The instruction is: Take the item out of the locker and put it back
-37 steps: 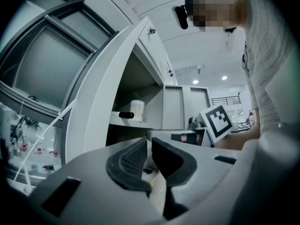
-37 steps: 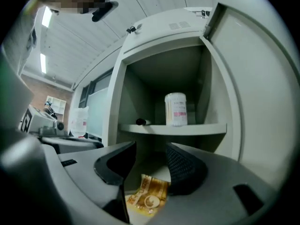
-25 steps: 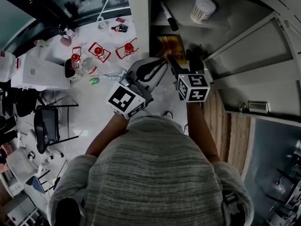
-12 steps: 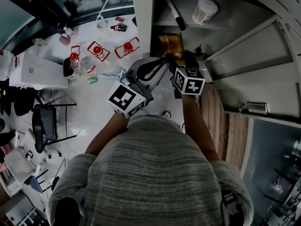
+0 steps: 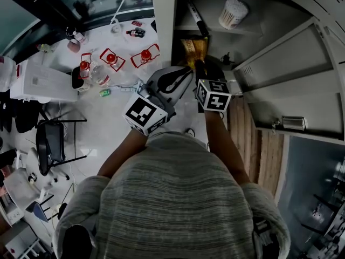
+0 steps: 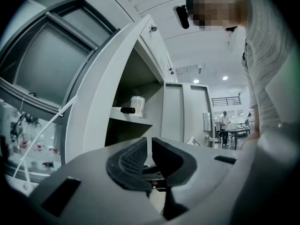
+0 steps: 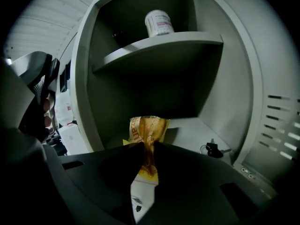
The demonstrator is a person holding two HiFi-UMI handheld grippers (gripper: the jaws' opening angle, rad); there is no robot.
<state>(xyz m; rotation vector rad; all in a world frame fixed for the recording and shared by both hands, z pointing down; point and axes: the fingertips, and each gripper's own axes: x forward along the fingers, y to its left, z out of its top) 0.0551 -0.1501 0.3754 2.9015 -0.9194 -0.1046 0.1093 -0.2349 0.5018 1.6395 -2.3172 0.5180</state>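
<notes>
Your right tongs have just been closing, and they now pinch the packet by its near edge. The film gathers into a narrow waist between the pads. The packet sits on the floor of the lower compartment of the locker, under the shelf and toward the left side. It lies straight ahead of the tongs. As far as I can tell, its long axis runs along the line they point, away from you into the compartment. I judge the pull to be straight back toward you along that axis, with a slight lift to clear the front lip.

The right tongs are the ones at the packet. Your left tongs hang outside the locker, ribbed pads clenched together on nothing.

The packet is thin, glossy yellow-orange film, crinkled and soft. It is probably light and floppy, so expect it to droop from the pinch. The locker is smooth grey painted metal with hard edges. Dark keys lie on the same floor to the right, well apart from the packet. A pale round tub stands on the shelf above.
</notes>
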